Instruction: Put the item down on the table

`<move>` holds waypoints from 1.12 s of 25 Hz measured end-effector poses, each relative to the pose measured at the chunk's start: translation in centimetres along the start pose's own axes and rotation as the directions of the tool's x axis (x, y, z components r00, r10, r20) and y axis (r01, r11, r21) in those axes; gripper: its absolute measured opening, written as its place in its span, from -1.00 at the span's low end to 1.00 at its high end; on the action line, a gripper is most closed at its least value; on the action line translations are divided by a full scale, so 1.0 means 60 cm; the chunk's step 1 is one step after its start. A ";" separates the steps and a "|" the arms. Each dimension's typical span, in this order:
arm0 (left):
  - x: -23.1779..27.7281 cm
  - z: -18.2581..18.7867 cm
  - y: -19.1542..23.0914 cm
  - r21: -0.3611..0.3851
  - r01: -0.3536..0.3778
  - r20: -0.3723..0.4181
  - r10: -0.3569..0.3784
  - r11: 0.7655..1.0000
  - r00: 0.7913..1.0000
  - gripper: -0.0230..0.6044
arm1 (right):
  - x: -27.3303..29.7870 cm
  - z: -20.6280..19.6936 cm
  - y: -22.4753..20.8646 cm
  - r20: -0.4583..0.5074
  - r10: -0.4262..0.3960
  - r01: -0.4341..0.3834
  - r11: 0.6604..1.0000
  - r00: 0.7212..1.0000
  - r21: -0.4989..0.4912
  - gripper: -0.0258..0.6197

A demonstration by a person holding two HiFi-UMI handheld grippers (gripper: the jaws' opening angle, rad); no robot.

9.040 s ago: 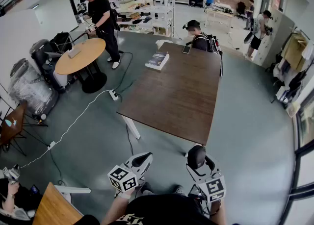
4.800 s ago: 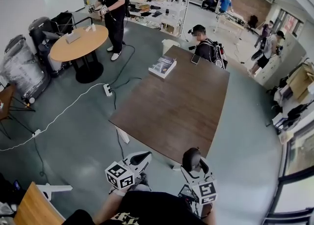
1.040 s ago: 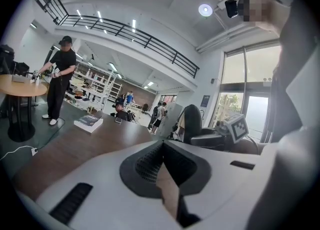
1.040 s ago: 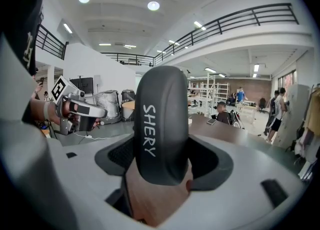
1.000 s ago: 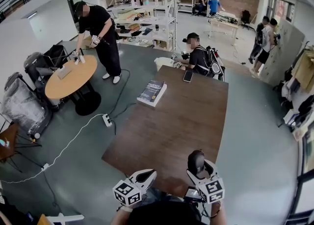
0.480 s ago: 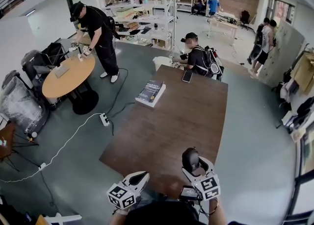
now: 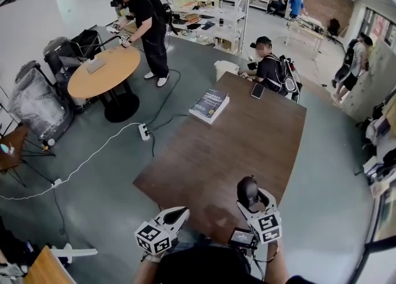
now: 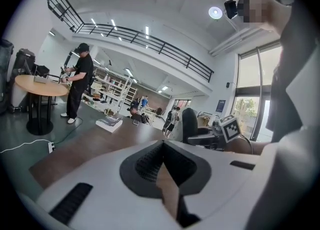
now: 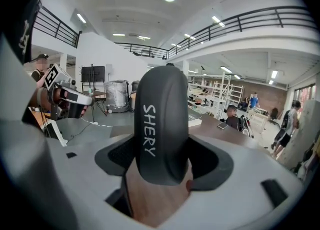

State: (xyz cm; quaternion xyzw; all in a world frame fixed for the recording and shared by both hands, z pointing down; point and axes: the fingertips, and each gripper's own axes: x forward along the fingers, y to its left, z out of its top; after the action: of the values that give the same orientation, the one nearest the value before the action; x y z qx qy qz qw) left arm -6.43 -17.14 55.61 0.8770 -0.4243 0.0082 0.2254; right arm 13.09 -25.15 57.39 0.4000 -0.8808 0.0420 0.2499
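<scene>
Right gripper view: right gripper [image 9: 161, 176] clamps a dark rounded item [image 9: 162, 124] lettered SHERY; left gripper [image 8: 165, 166] closed, empty

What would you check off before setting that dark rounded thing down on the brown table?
1. Grip: the right gripper is shut on the dark grey rounded item marked SHERY: ok.
2. Landing spot: the near end of the brown wooden table is bare: ok.
3. Item above the tabletop, not past its near edge: ok, judging by the head view.
4. Height of the item above the table: cannot tell.
5. Left gripper: jaws together, nothing between them, off to the left: ok.
6. Blue book and dark phone: both at the far end, out of the way: ok.
</scene>
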 end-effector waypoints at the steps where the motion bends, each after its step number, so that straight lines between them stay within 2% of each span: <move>1: -0.002 0.001 0.002 -0.003 -0.006 0.003 0.006 1.000 1.000 -0.91 | 0.005 0.002 0.000 -0.010 0.006 -0.006 1.000 1.000 -0.008 0.05; 4: -0.013 0.002 0.007 -0.014 -0.026 0.014 0.026 1.000 1.000 -0.91 | 0.021 0.002 0.005 -0.037 0.029 -0.030 0.999 0.999 -0.024 0.05; 8: -0.037 -0.001 0.020 -0.028 -0.058 0.018 0.058 0.998 0.998 -0.91 | 0.057 -0.002 0.016 -0.018 0.072 -0.072 0.997 0.997 -0.041 0.05; 14: -0.066 -0.006 0.042 -0.045 -0.102 0.021 0.103 0.994 0.994 -0.91 | 0.101 -0.003 0.038 -0.062 0.126 -0.132 0.987 0.990 -0.096 0.05; 22: -0.081 -0.010 0.051 -0.053 -0.115 0.023 0.116 0.992 0.993 -0.91 | 0.150 -0.060 0.053 -0.137 0.183 -0.199 0.974 0.973 -0.111 0.05; 28: -0.088 -0.017 0.055 -0.068 -0.120 0.027 0.122 0.990 0.992 -0.91 | 0.169 -0.097 0.063 -0.228 0.222 -0.250 0.963 0.948 -0.102 0.05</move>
State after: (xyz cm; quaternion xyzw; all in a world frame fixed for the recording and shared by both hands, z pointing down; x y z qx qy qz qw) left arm -12.08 -14.59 56.71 0.8418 -0.4800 -0.0057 0.2469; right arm 7.10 -27.94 67.76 0.2677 -0.8910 0.0574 0.3620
